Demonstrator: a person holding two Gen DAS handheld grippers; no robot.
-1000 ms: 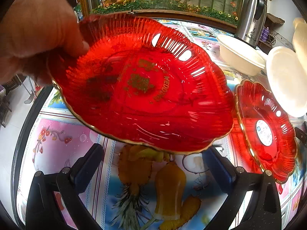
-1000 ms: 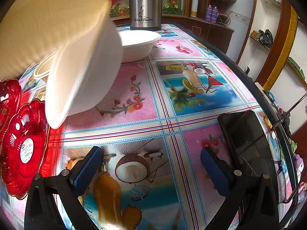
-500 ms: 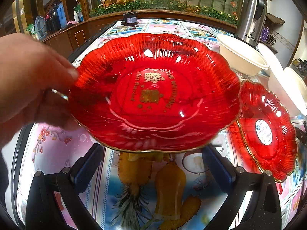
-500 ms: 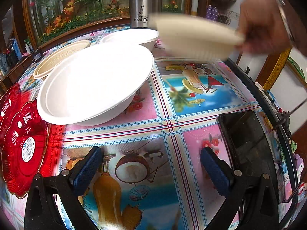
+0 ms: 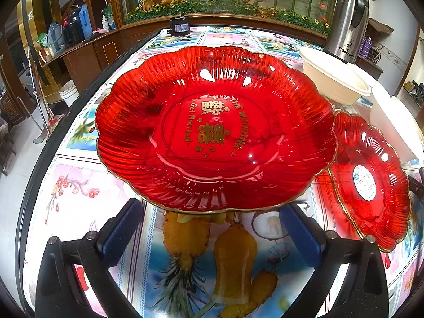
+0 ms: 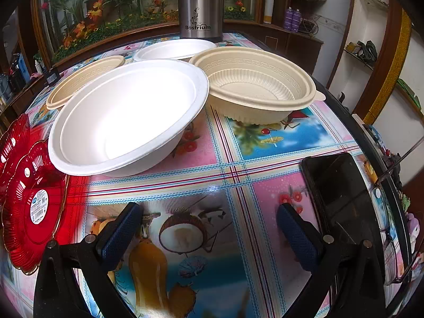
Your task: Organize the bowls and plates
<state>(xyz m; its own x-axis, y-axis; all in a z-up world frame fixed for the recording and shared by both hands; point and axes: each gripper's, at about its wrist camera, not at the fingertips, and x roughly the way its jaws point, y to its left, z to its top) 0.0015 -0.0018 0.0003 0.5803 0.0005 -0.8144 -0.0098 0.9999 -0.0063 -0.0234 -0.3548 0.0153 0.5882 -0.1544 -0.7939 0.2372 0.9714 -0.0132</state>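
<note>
A big red scalloped plate [image 5: 214, 129] with gold lettering lies flat on the table just beyond my open left gripper [image 5: 212, 235]. A second red plate [image 5: 371, 182] with a white sticker lies to its right, also seen as the red plate [image 6: 31, 206] at the left edge of the right wrist view. My right gripper [image 6: 209, 234] is open over bare tablecloth. Ahead of it sit a white bowl [image 6: 127, 114], a cream ribbed bowl [image 6: 259, 84], another cream bowl [image 6: 84, 79] and a white bowl [image 6: 175, 49] further back.
A steel thermos [image 6: 200, 5] stands at the table's far edge. A black phone [image 6: 336, 190] lies right of my right gripper, near the table's right rim. The flowered tablecloth [image 6: 217, 164] covers the round table. Cabinets and shelves surround it.
A hand set the big red plate down flat and withdrew. Another hand placed the white bowl and the cream ribbed bowl on the table and left. Both grippers stayed still.
</note>
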